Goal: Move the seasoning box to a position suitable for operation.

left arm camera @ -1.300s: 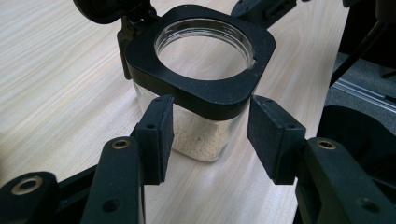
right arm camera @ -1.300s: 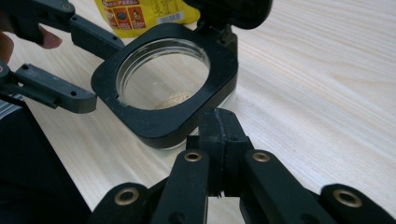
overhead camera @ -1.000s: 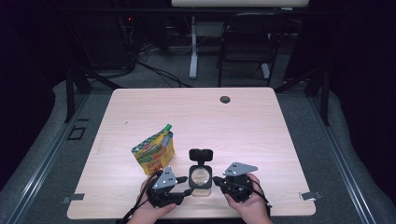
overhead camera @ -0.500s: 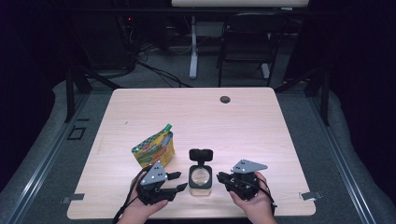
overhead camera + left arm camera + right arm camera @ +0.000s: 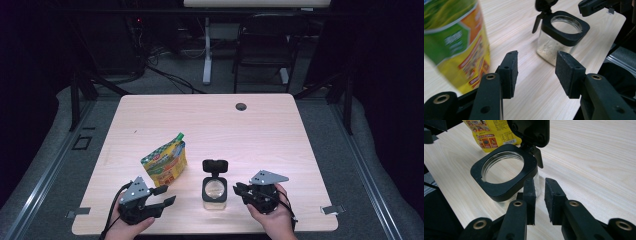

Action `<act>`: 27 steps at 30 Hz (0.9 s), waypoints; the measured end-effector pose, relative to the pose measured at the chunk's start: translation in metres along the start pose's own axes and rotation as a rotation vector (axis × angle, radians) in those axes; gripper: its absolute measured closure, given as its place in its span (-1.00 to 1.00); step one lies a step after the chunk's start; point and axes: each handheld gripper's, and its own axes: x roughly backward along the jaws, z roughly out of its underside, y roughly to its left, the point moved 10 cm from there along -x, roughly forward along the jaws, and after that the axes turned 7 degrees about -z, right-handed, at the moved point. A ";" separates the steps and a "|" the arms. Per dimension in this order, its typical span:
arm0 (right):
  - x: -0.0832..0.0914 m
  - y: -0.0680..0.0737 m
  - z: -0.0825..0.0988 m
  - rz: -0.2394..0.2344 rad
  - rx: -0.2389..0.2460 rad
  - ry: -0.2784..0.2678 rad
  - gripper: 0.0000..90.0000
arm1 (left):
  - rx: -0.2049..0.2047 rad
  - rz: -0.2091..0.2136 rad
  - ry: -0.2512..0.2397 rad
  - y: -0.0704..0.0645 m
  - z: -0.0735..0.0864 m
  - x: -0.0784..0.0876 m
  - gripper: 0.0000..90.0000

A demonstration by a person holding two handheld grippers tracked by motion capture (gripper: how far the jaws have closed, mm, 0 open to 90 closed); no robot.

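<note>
A clear square jar point(image 5: 214, 192) with a black rim stands near the table's front edge, its hinged black lid point(image 5: 215, 166) flipped up. A little pale powder lies in the jar point(image 5: 554, 47). A green and yellow spouted pouch point(image 5: 164, 164) stands to its left. My left gripper point(image 5: 165, 196) is open and empty, level with the jar and clear of it to the left, in front of the pouch point(image 5: 454, 37). My right gripper point(image 5: 240, 190) is just right of the jar point(image 5: 504, 177). Its jaws point(image 5: 539, 192) have just been opening and stand a narrow gap apart with nothing between them.
The wooden table point(image 5: 280, 140) has a round cable hole point(image 5: 241, 106) at the back. A chair point(image 5: 262, 45) and a desk leg point(image 5: 206, 50) stand beyond the far edge. The table's front edge runs close under both hands.
My left gripper has drawn away from the jar to the left. My right gripper has stayed beside the jar while its jaws parted slightly.
</note>
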 end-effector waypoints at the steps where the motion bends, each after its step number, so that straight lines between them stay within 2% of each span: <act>1: 0.000 0.000 0.000 0.000 0.000 0.000 0.75 | 0.000 0.000 0.000 0.000 0.000 0.000 0.18; 3: -0.001 -0.001 0.001 -0.003 -0.003 -0.001 0.75 | 0.024 -0.010 -0.010 0.005 0.004 0.002 0.18; 4: -0.001 -0.002 0.002 0.004 -0.002 0.004 0.75 | 0.053 -0.018 -0.005 0.010 0.007 0.004 0.18; 5: -0.001 -0.002 0.002 0.004 -0.002 0.004 0.75 | 0.053 -0.018 -0.005 0.010 0.007 0.004 0.18; 7: -0.001 -0.003 0.002 0.004 0.001 0.007 0.75 | 0.055 -0.063 0.008 0.021 0.009 0.007 0.18; 8: -0.001 -0.003 0.003 0.006 0.004 0.011 0.75 | 0.060 -0.072 0.014 0.024 0.010 0.008 0.19; 14: -0.001 -0.007 0.005 0.008 -0.013 0.007 0.74 | 0.087 -0.093 0.001 0.037 0.010 0.017 0.18; 21: -0.002 -0.009 0.005 0.010 -0.019 0.009 0.73 | 0.112 -0.119 -0.003 0.049 0.013 0.019 0.05; 27: -0.003 -0.008 0.005 0.008 -0.021 0.006 0.70 | 0.176 -0.108 -0.005 0.059 0.013 0.014 0.03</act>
